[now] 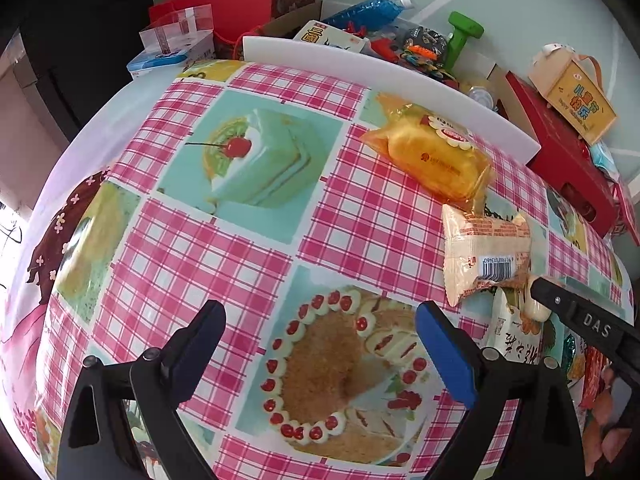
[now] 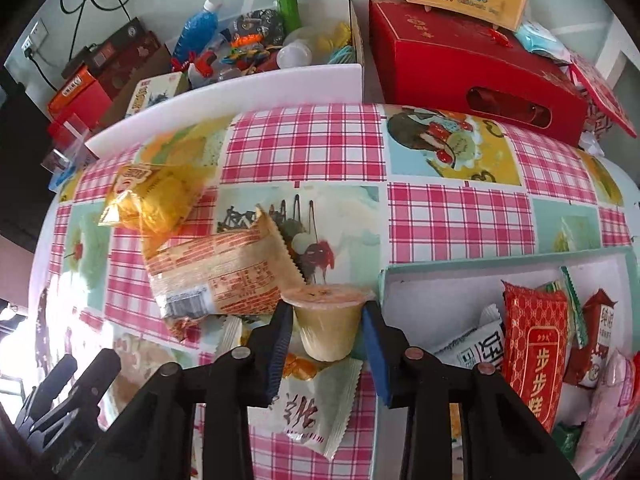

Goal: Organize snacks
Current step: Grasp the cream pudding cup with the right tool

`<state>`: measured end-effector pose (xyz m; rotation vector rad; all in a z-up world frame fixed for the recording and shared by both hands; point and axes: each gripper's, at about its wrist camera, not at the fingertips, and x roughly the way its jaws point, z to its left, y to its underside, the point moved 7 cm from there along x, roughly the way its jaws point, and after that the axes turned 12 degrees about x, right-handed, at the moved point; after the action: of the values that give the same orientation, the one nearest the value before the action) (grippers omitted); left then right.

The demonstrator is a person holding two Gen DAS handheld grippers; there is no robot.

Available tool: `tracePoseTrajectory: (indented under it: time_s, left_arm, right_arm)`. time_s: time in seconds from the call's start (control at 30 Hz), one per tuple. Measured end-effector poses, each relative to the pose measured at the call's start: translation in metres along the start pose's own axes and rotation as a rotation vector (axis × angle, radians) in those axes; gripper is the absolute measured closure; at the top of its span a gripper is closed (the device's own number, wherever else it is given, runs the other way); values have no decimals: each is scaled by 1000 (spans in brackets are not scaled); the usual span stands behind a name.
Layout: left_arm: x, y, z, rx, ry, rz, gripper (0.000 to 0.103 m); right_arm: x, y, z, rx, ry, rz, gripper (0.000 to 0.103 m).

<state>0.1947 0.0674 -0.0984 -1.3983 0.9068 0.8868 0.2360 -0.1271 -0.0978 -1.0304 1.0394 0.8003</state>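
Note:
My right gripper [image 2: 328, 314] is shut on a small yellowish jelly cup [image 2: 328, 328] with a foil lid, just above the plaid cake-print tablecloth [image 2: 460, 216]. Under the cup lies a white-green sachet [image 2: 320, 408]. To its left lie a beige wrapped pastry [image 2: 224, 276] and a yellow bread pack [image 2: 156, 196]. Right of the gripper stands a light box [image 2: 440, 276] with several snack packs in it, among them a red one [image 2: 536, 344]. My left gripper [image 1: 320, 316] hangs open over the bare cloth, nothing between its fingers. Pastry [image 1: 486, 252] and bread [image 1: 436, 152] lie to its right.
A white board [image 1: 400, 76] stands along the table's far edge. Behind it sits a cluttered carton with a blue bottle [image 2: 196, 28] and a green dumbbell [image 2: 288, 0]. A red gift box [image 2: 472, 68] with a yellow carton on top stands at the far right.

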Motion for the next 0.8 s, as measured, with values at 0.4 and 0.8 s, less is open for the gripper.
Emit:
tracePoseTrajectory:
  time_s: [0.4, 0.8]
  left_arm:
    - [8, 1, -16, 30, 0, 15, 7]
    - [7, 3, -21, 44, 32, 21, 7]
  right_arm:
    - [28, -13, 25, -43, 39, 41, 65]
    - [5, 3, 11, -9, -48, -57, 67]
